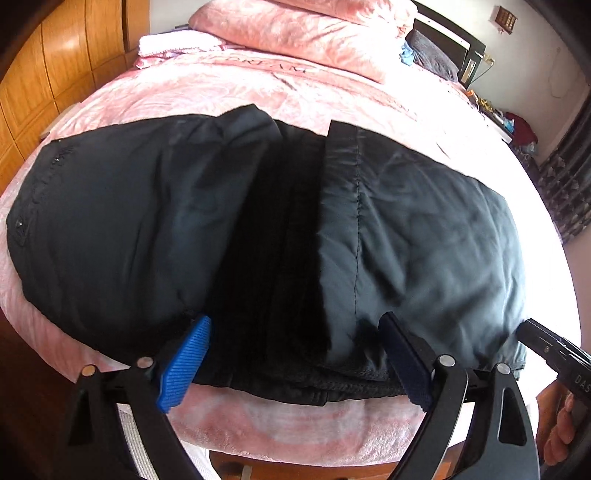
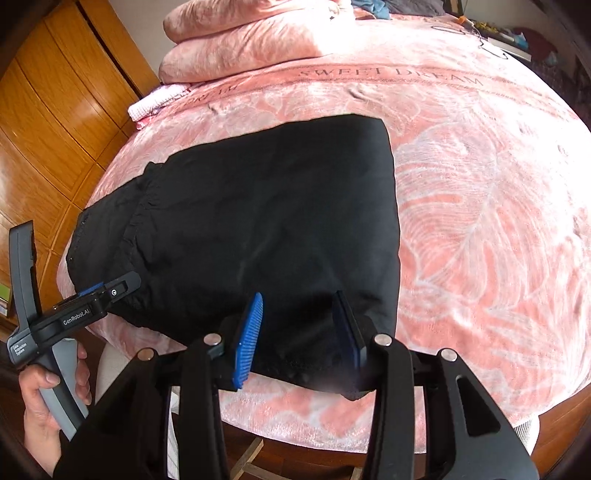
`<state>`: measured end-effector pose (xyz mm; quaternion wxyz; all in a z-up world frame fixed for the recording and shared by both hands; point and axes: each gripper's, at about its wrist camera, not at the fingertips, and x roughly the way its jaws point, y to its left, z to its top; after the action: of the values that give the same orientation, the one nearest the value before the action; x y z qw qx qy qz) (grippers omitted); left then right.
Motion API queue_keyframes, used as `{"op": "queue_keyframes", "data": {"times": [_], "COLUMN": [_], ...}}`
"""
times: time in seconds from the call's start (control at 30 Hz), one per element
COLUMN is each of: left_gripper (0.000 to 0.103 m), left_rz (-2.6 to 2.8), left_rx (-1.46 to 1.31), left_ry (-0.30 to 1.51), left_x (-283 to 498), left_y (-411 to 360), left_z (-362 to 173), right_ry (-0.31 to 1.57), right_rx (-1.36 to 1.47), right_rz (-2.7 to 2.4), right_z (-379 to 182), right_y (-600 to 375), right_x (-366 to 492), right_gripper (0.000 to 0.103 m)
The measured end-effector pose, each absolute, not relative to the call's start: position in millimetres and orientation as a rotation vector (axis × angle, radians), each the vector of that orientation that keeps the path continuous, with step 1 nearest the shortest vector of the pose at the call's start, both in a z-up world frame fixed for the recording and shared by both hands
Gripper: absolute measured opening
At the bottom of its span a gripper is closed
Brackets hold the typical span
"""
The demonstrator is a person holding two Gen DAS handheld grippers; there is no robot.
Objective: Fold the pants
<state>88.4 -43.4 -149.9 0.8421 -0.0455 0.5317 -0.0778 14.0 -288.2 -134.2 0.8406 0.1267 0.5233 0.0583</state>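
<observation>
Pants: black pants are seen folded into a wide bundle on the pink bed, filling the middle of the left wrist view; in the right wrist view they occupy the centre and left of the frame, near the bed's lower edge.
Fold layers: a hemmed edge is seen running top to bottom right of centre in the left wrist view, over a darker inner layer.
Left gripper: the left gripper is seen at the bottom of its own frame, jaws spread wide, with the near edge of the pants lying between the blue pads; nothing is clamped. In the right wrist view it is seen at the lower left, touching the left end of the bundle.
Right gripper: the right gripper is held open at the bottom centre, the pads straddling the near right corner of the pants; whether the cloth is touched cannot be told.
Hands: the left hand is seen around the grey handle at the lower left.
Bedding: folded pink quilts are stacked at the top of the frame, well apart from the pants.
Wardrobe: wooden doors are seen at the upper left.
</observation>
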Motion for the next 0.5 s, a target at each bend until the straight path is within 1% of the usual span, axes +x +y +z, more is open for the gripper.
{"op": "queue_keyframes", "data": {"times": [0.13,0.3,0.4,0.5], "left_gripper": [0.094,0.093,0.093,0.093], "left_rz": [-0.174,-0.202,-0.204,-0.13], "left_rx": [-0.075,-0.107,-0.197,-0.367], "left_ry": [1.117,1.083,1.057,1.044], "left_x": [90.2,87.9,79.7,76.7], "left_y": [-46.4,-26.4,12.3,75.5], "left_z": [-152.4,-133.5,-119.9,-116.7], "right_ry": [1.121,1.071,1.035,1.028], "right_rx": [0.233,0.208,0.198,0.176], "right_rz": [0.111,0.108,0.14,0.182], "right_z": [-143.7,-122.9,-107.4,-100.7], "right_y": [-281.9,-273.5,-266.4,-250.5], "right_x": [17.4,16.0,13.6,19.4], "right_gripper": [0.041,0.041,0.041,0.041]}}
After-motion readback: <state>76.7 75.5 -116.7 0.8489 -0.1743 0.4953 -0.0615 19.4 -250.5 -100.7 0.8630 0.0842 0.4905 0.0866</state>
